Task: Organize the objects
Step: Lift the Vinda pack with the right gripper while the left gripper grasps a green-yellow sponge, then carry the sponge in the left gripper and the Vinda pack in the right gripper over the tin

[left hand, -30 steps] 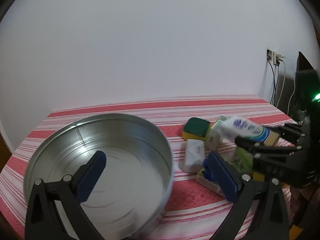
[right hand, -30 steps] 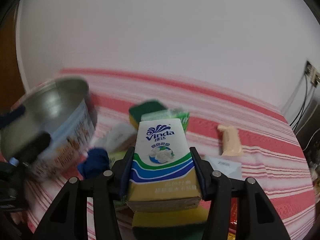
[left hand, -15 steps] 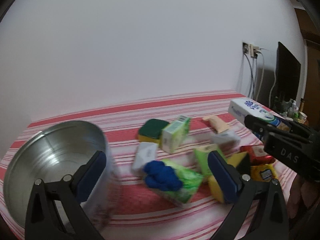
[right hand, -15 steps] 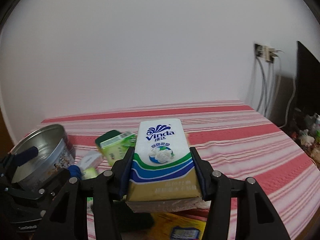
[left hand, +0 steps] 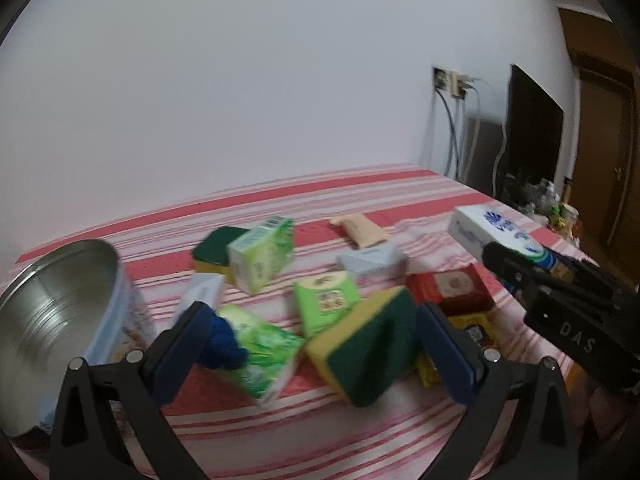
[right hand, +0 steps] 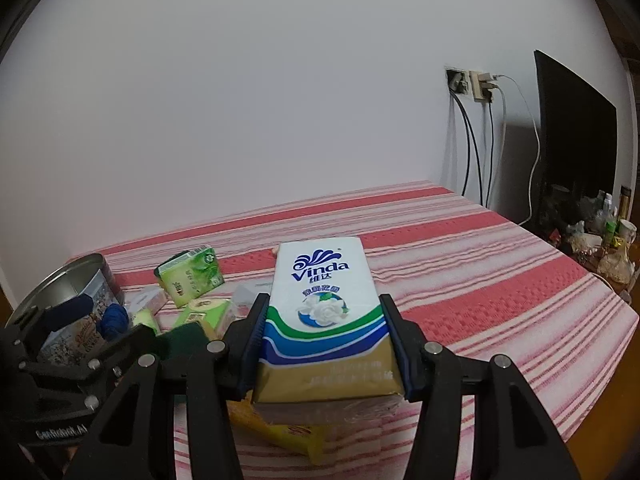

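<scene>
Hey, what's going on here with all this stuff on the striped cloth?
A person is sorting household items with two hand-held grippers. The right hand-held gripper is clamped on a tissue pack, held above the striped cloth. The left hand-held gripper is open and empty over a pile of sponges and small boxes, with a sponge in front of it. An empty metal tin stands at the left.

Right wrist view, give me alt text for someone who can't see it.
The right claw grips a Vinda tissue pack by its sides, held above a red-and-white striped cloth. At left lie green cartons, a metal tin and the left claw; cables hang from a wall socket behind.
</scene>
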A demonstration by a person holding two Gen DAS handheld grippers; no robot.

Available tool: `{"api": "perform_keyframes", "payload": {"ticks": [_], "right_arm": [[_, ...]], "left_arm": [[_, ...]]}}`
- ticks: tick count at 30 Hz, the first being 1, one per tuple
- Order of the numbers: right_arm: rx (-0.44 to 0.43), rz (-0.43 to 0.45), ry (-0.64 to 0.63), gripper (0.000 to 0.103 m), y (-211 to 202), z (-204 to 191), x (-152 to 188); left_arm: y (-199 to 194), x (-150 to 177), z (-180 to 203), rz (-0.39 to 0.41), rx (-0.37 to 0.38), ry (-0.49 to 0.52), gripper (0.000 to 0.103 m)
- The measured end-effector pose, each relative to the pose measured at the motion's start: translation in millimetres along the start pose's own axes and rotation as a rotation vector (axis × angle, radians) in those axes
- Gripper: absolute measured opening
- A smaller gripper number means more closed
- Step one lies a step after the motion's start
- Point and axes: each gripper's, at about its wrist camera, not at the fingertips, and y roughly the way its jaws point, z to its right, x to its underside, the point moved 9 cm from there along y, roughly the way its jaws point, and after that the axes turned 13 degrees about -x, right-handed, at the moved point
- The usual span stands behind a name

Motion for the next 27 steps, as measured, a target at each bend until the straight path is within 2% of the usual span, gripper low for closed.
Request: {"api": "perform_keyframes", "payload": {"ticks": [6, 7, 9, 10, 11, 15, 17, 23, 27], "right_arm": [[-0.02, -0.005, 0.011, 0.055, 2, 2, 5], [-0.018, -0.006, 0.01, 0.055, 3, 1, 5], [-0.02, -0.007, 0.013, 0.055, 3, 0, 7], [-0.021, -0.006, 0.014, 0.055, 2, 1, 8], [-0.019, -0.005, 0.016, 0.055, 2, 1, 8], [-0.019, 0.001, 0.016, 0.055, 0, 0, 7], [-0.016, 0.005, 0.017, 0.055, -1, -4, 7], [-0.018, 0.016, 0.016, 0.055, -2, -10, 6], [-0.02, 0.025, 0.015, 0.055, -4, -13, 5]], "left_arm": [[4, 2, 21, -0.014, 0.049, 0.048, 0.088], [5, 2, 22, -0.019, 0.055, 0.045, 0.083], [8, 4, 24, -0.033, 0.072, 0.047, 0.064], [8, 7, 25, -0.046, 0.087, 0.052, 0.048], [8, 8, 26, -0.05, 0.1, 0.056, 0.041], [4, 9, 28, -0.034, 0.107, 0.073, 0.034], [3, 9, 27, -0.03, 0.115, 0.07, 0.028], [-2, 9, 25, -0.009, 0.136, 0.06, 0.018], [-7, 8, 23, 0.003, 0.148, 0.048, 0.017]]}}
